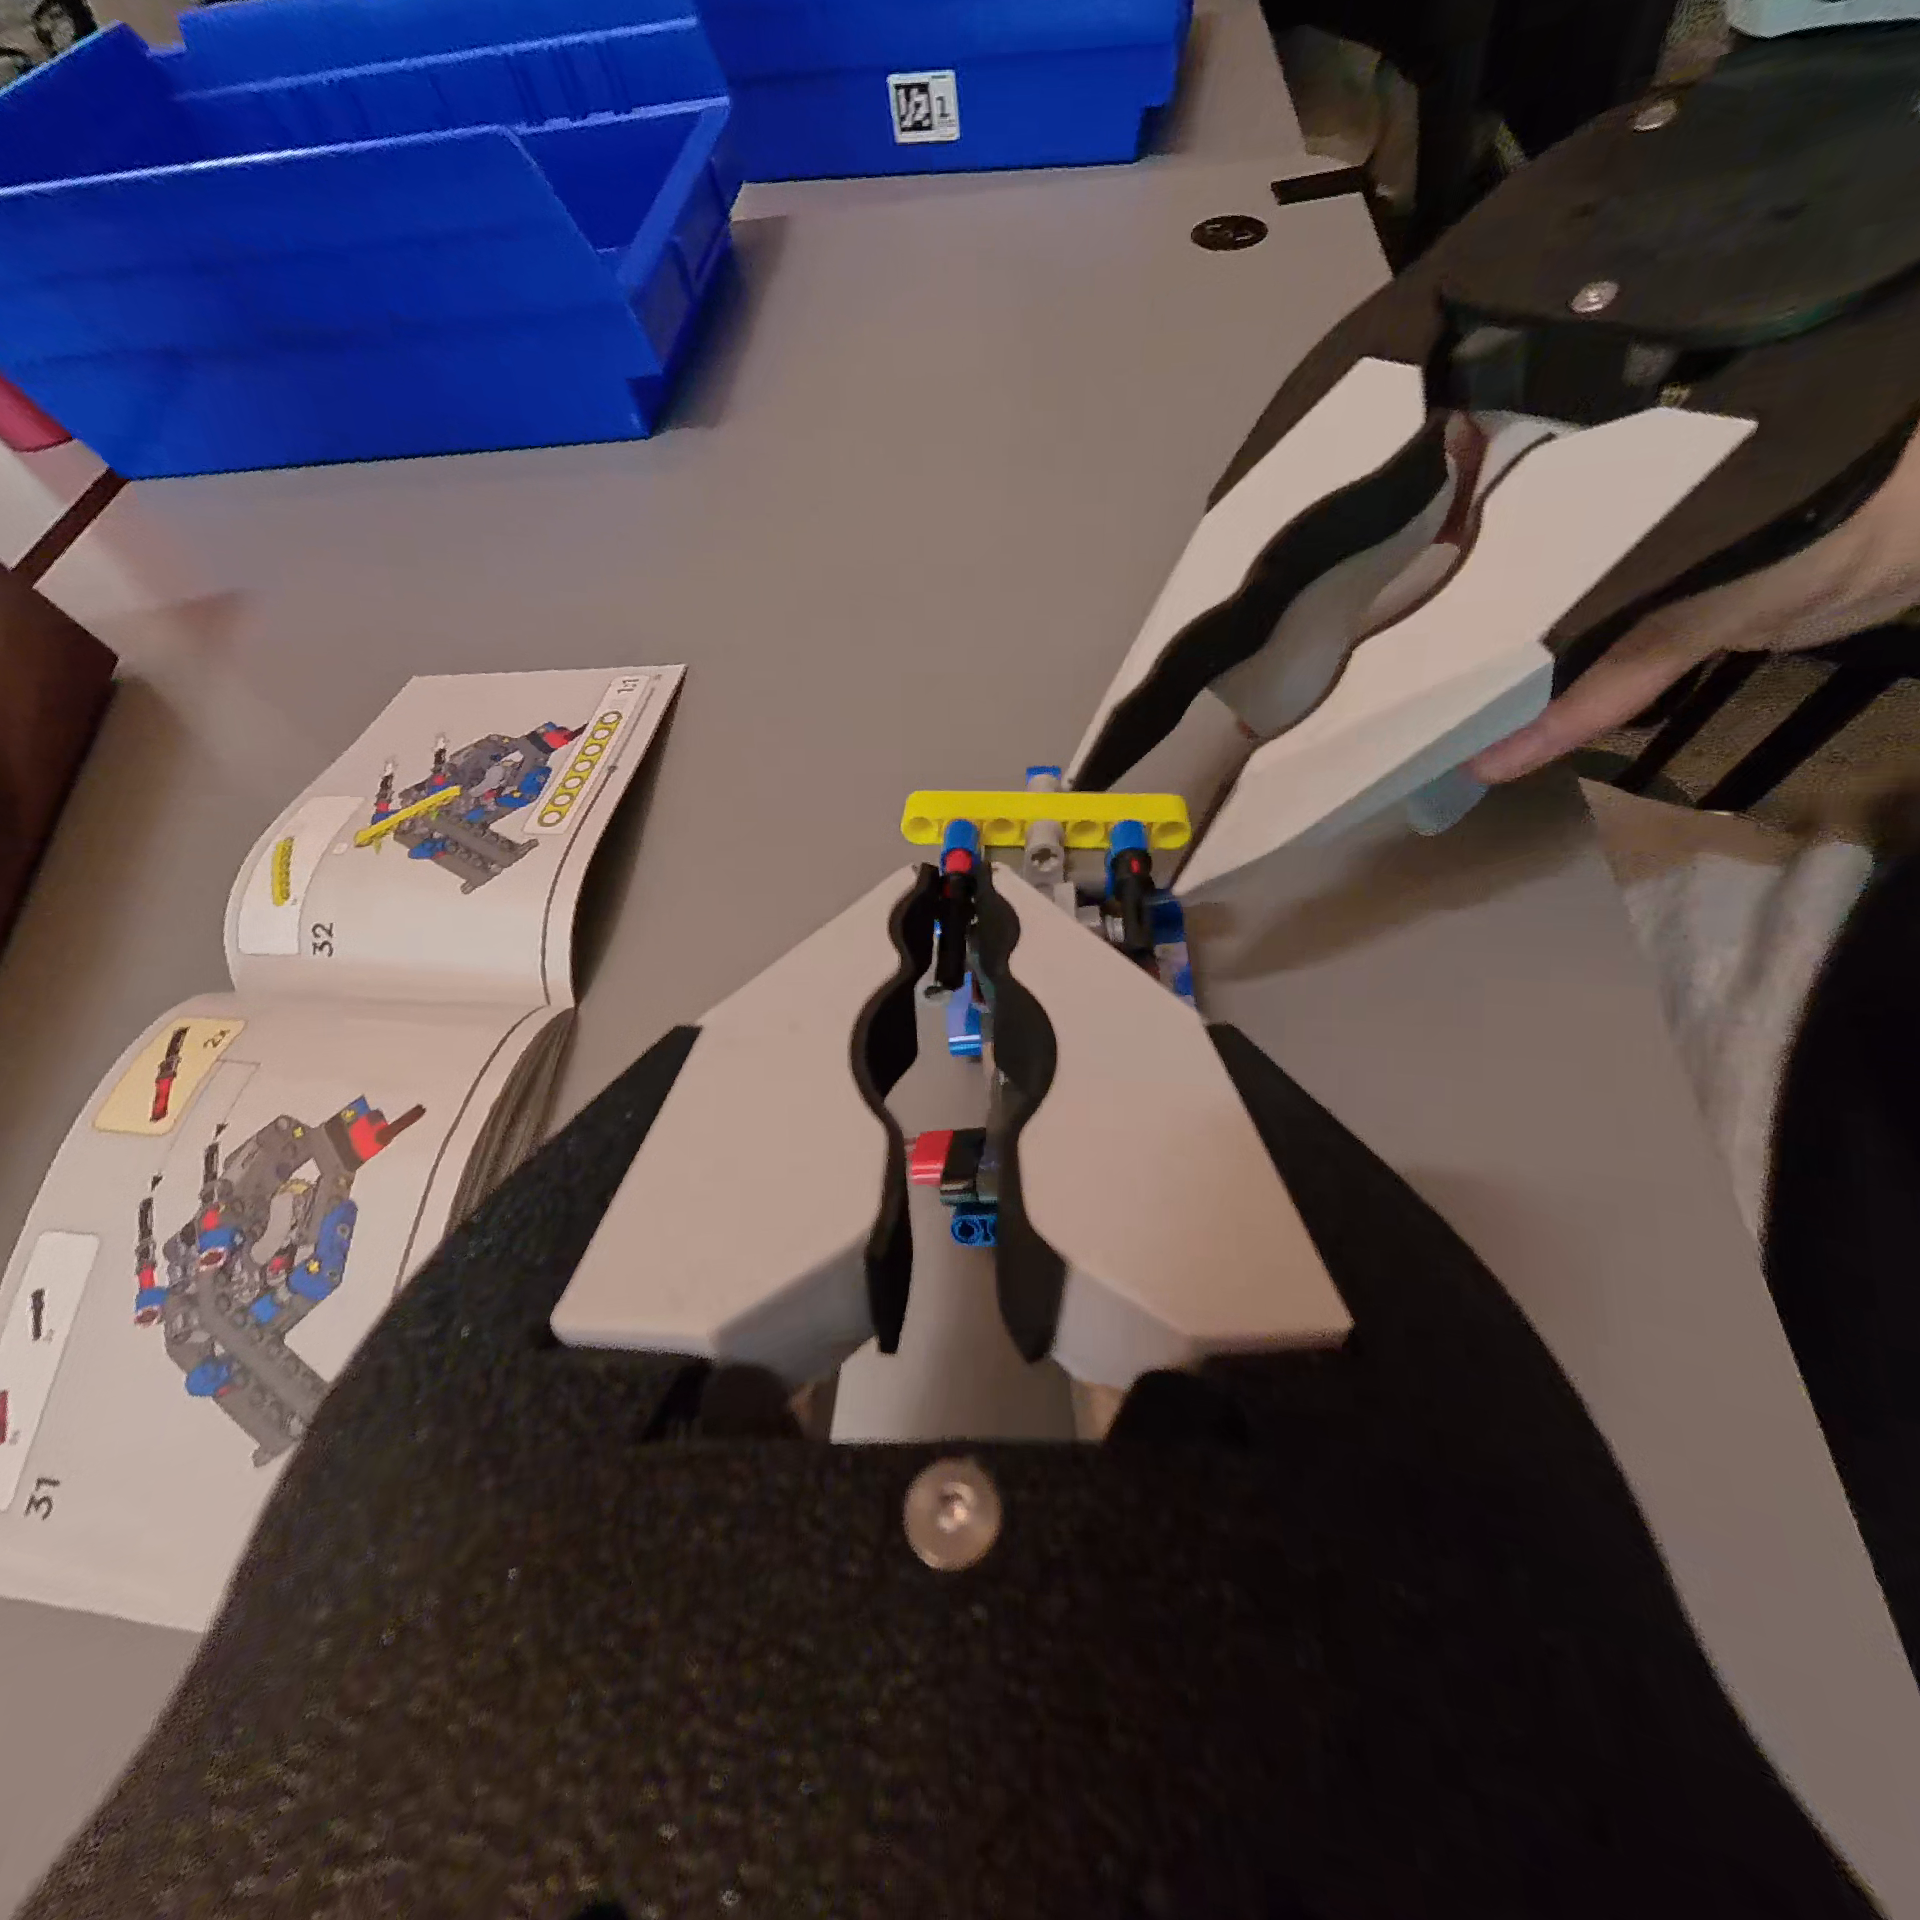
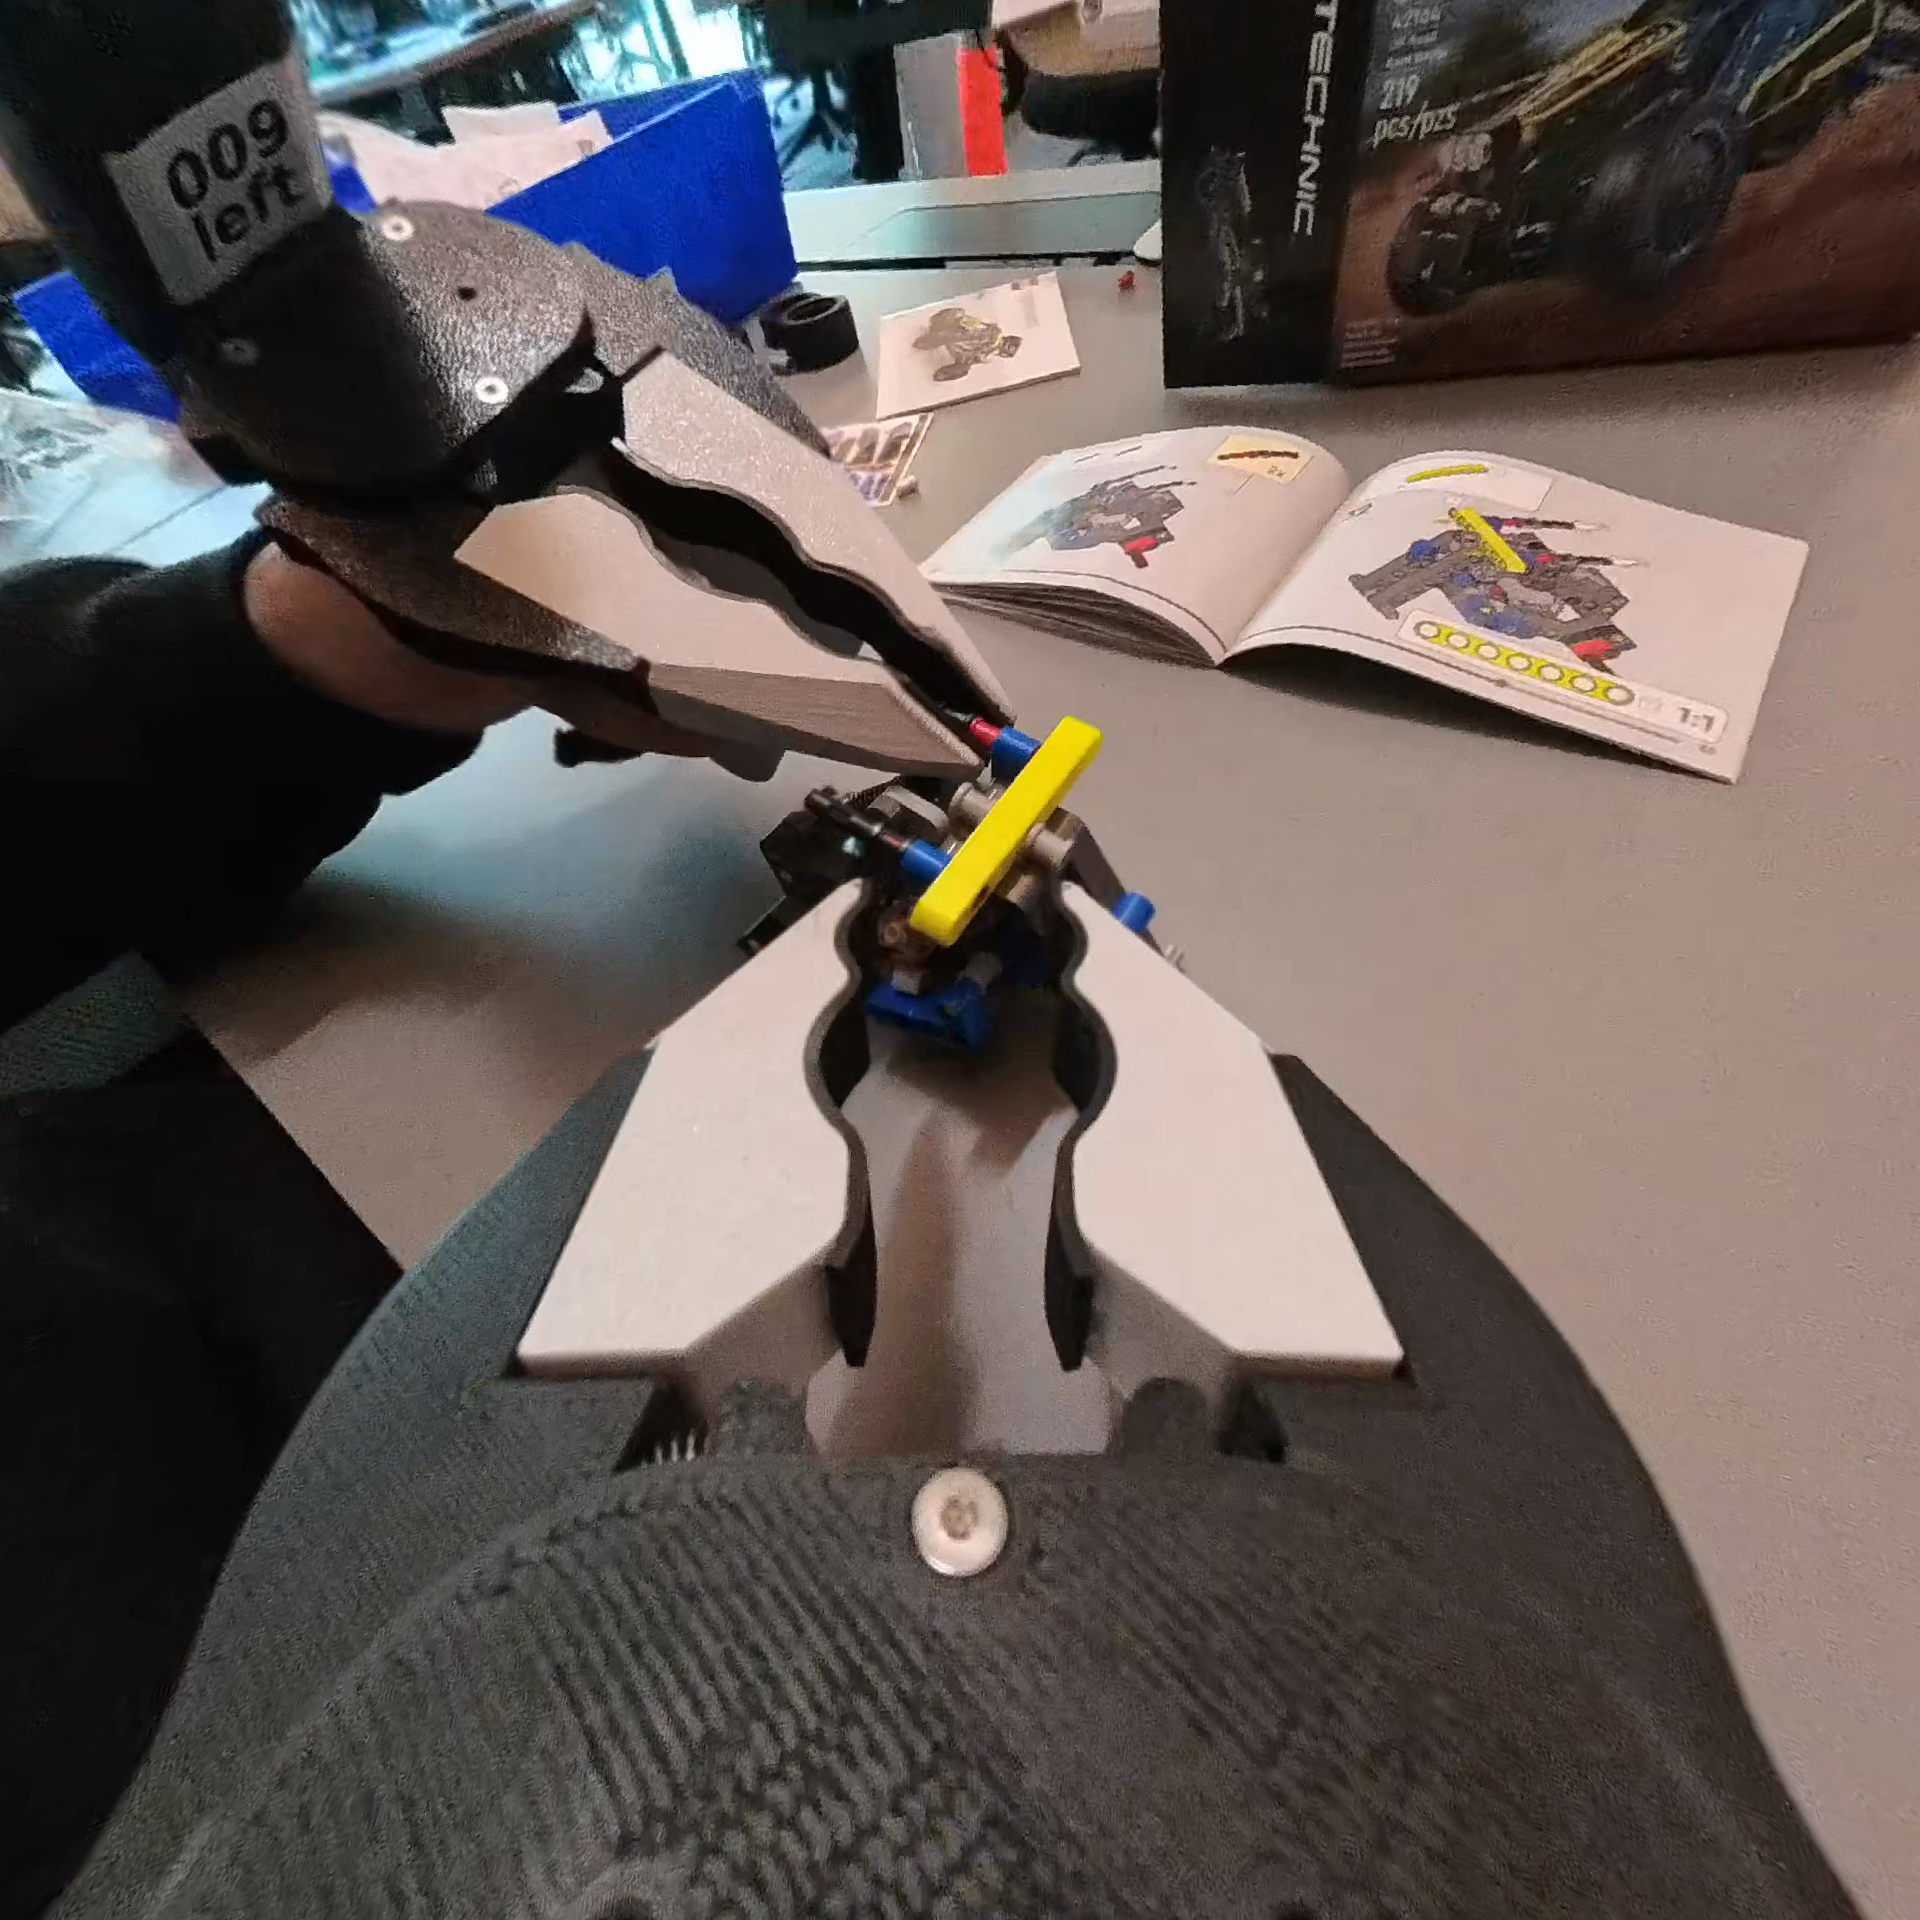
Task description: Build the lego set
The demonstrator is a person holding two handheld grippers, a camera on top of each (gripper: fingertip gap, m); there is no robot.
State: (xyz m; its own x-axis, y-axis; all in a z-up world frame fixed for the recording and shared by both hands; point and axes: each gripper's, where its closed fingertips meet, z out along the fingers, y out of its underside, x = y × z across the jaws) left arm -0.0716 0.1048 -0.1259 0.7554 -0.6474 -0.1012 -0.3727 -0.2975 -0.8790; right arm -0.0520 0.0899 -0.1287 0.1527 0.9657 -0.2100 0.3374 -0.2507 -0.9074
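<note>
Far left of the grey table [image 1: 831, 499]: blue bins [image 1: 343, 239] toward the far left corner. Nearer along the left edge, an open instruction booklet [image 1: 416, 862], pages up. Mid-table, clear of the edges, a small brick model [image 2: 935, 935] in grey, black and blue, with a yellow beam [image 1: 1044, 816] across its far end and two blue-collared black pins [image 1: 954, 914] sticking out of that beam toward the left wrist camera. Left gripper [image 1: 956, 883]: fingers [image 1: 790, 1091] drawn nearly together, clamped on the left black pin, tips just short of the yellow beam; seen from the right wrist view [image 2: 977, 743], coming in from the left with the pin's red and blue end poking out past the tips. Right gripper [image 2: 961, 914]: fingers [image 2: 1195, 1143] partly apart, closed around the model's blue and grey lower body, pads against its sides. Far right, toward the back edge in the right wrist view: a dark product box [image 2: 1538, 187] standing upright, and a small leaflet [image 2: 971, 343] lying flat left of it.
</note>
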